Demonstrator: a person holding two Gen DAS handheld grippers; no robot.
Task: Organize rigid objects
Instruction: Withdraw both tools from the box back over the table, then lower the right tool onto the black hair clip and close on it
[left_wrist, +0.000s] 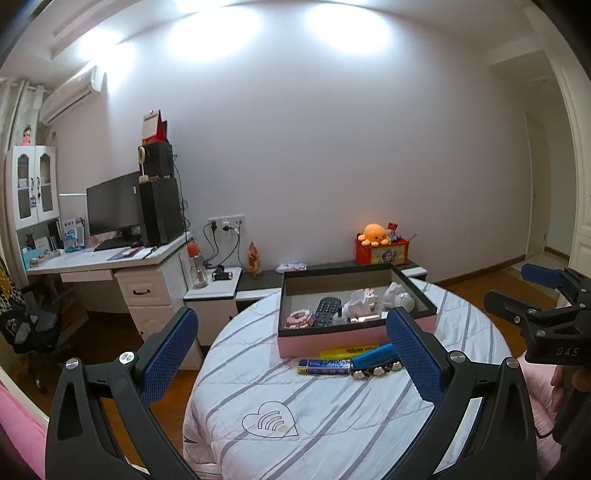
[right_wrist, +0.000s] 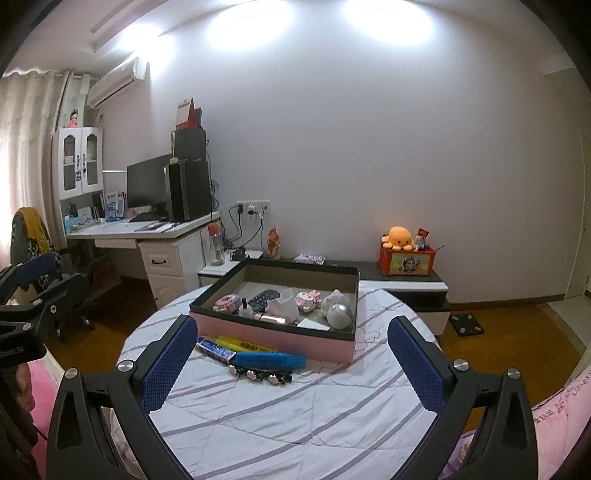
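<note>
- Both the left gripper (left_wrist: 291, 354) and right gripper (right_wrist: 291, 360) hang above the quilted worktop (right_wrist: 280, 417), fingers spread wide and empty.
- The pink box (right_wrist: 273, 338) already holds a remote (right_wrist: 260, 300) and small toys.
- Just in front of the box lie a blue case (right_wrist: 271, 360), a yellow marker (right_wrist: 243, 346), a battery pack (right_wrist: 214, 349) and a beaded clip (right_wrist: 260, 376).
- Judged step: approach. Next, descend on one loose item and close.

One pink box (right_wrist: 280, 338), one remote control (right_wrist: 260, 300), one silver ball (right_wrist: 340, 315), one yellow highlighter (right_wrist: 243, 345), one blue marker (right_wrist: 269, 360), one hair clip (right_wrist: 258, 374), two grippers
</note>
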